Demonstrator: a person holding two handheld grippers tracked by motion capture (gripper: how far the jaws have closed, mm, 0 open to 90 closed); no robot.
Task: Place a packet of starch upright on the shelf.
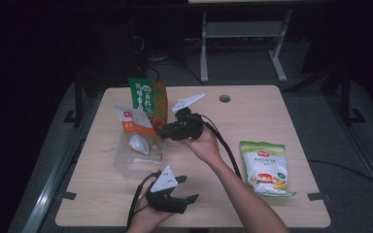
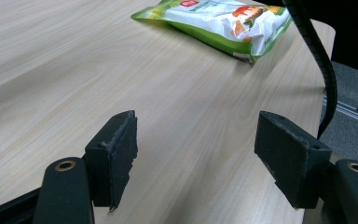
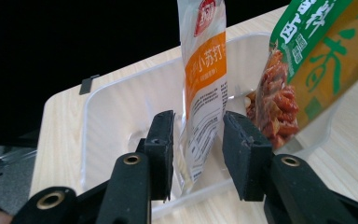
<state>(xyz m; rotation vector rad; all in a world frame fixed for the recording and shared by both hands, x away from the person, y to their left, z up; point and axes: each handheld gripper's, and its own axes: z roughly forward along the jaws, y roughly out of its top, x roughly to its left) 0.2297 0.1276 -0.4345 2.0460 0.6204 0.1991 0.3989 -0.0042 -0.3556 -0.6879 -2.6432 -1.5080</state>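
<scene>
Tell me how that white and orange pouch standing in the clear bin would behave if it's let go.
The pouch looks thin and floppy, so it would probably slump against the bin wall or the green bag. Its glossy film may slide easily. It seems light, with contents settled low.

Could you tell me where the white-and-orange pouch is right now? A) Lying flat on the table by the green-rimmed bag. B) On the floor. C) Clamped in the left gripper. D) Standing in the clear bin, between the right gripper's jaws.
D: the right gripper view shows the white-and-orange pouch upright in the clear bin, between the parted jaws of the right gripper, whose pads stand clear of it.
</scene>
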